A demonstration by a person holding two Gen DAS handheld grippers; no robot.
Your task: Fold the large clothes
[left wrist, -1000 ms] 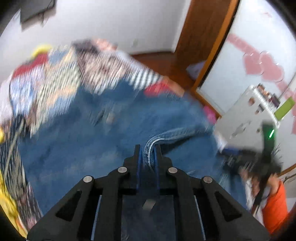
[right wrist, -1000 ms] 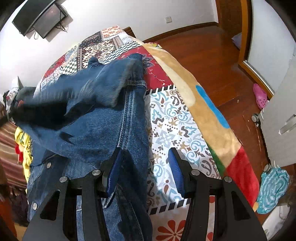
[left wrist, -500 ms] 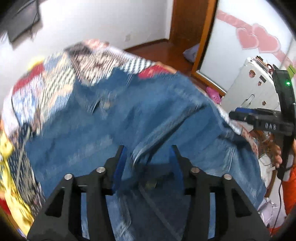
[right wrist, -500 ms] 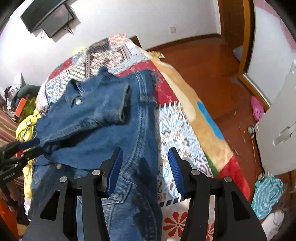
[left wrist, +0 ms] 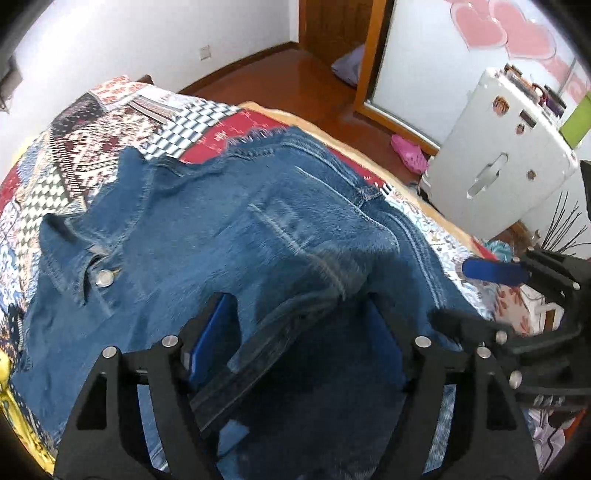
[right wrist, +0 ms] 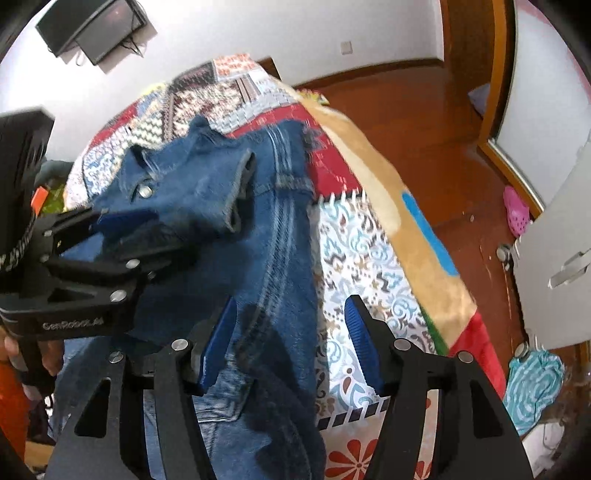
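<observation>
With its blue-padded fingers spread wide and gripping nothing, the left gripper hovers low over the dark blue denim jacket, a folded sleeve edge of the cloth lying loose between the fingers without being pinched. Just to its right, the right gripper hangs likewise with its fingers apart and nothing held, over the jacket's long seamed side where that meets the bed cover. The jacket lies spread on the bed with a colourful patchwork cover, one sleeve folded across the body, its cuff open toward the bed's far side and a silver metal button showing near the collar. Beyond the bed's edge a pink rubber clog sits on the reddish wooden floor, near a white cabinet, and farther off a black wall-mounted television hangs on the white wall.
</observation>
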